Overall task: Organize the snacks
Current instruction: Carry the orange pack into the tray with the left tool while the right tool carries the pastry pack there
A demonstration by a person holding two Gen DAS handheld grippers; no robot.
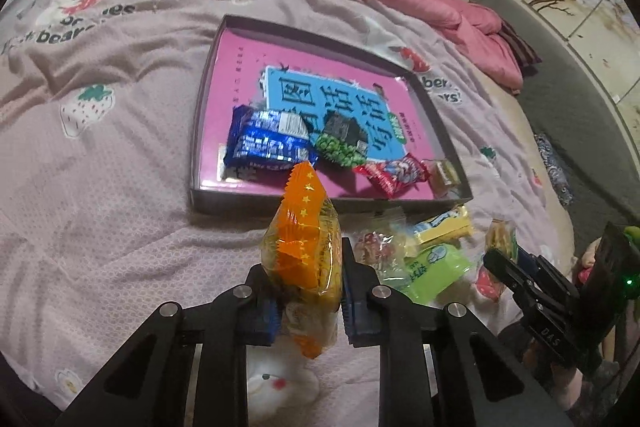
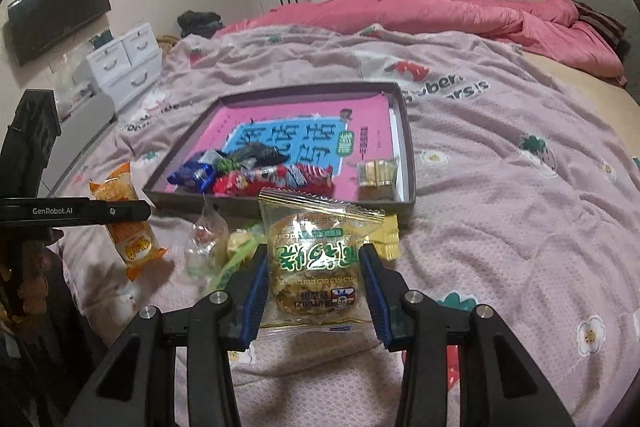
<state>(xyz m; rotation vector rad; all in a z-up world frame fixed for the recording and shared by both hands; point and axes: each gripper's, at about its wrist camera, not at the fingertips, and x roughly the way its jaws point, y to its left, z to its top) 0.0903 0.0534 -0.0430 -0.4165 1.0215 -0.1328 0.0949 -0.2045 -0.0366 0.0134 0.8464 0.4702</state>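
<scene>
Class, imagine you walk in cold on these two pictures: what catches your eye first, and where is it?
Each gripper clamps a snack: the left gripper holds an orange packet, the right gripper a clear-wrapped round pastry. Beyond them on the pink strawberry bedspread sits a shallow box with a bright pink floor, already holding several snacks.

Both wrist views look forward and down across the bed (image 2: 500, 155), close above its near edge. Left view sits left, right view right. Both share the tray (image 1: 208, 99) (image 2: 406, 155) ahead and loose snacks (image 1: 436, 247) (image 2: 208, 247) before it.
</scene>
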